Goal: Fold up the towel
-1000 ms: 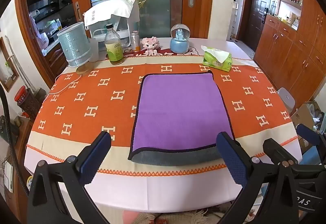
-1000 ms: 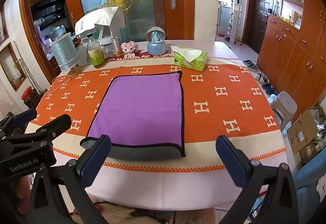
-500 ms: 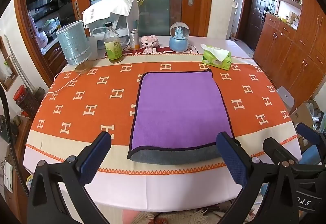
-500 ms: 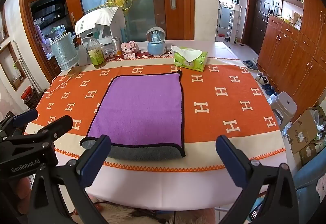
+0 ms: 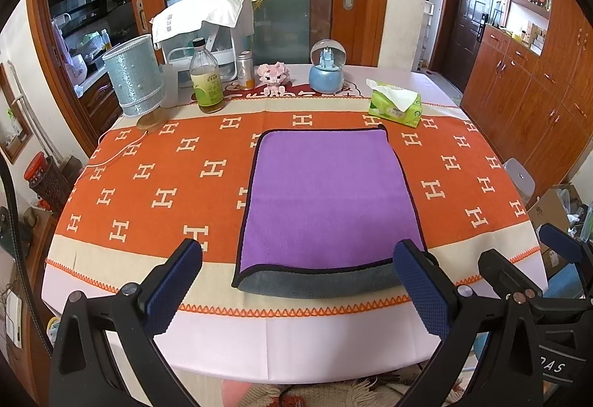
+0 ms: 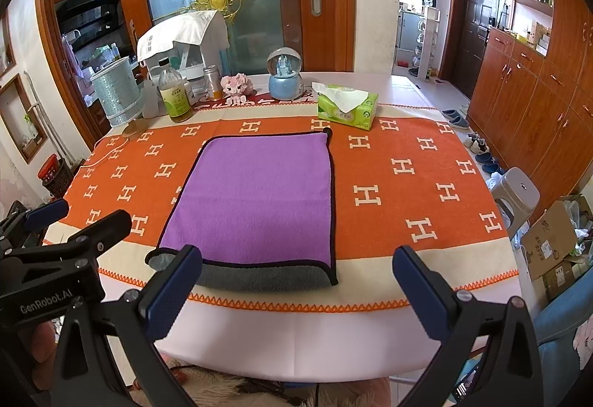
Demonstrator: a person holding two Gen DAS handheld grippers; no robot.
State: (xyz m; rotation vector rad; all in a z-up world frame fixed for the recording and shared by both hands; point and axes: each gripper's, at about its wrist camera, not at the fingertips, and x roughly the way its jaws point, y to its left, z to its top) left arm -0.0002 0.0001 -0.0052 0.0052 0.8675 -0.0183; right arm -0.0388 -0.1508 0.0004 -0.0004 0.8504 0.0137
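A purple towel [image 5: 326, 196] with a black border and grey underside lies folded flat on the orange H-patterned tablecloth [image 5: 166, 184]; its grey layer shows along the near edge. It also shows in the right wrist view [image 6: 255, 199]. My left gripper [image 5: 296, 281] is open and empty, held off the table's near edge, in front of the towel. My right gripper [image 6: 296, 281] is open and empty, also off the near edge, in front of the towel's right corner. The right gripper [image 5: 533, 270] shows at the right of the left wrist view.
Along the table's far side stand a silver lamp [image 5: 135, 81], a bottle [image 5: 205, 77], a pink toy [image 5: 272, 73], a snow globe [image 5: 326, 66] and a green tissue box [image 5: 394, 105]. A grey stool [image 6: 515, 192] and cardboard boxes [image 6: 552, 244] stand at the right.
Both grippers have stayed open and nearly still; the left wrist view has shifted very slightly. The towel has not moved.
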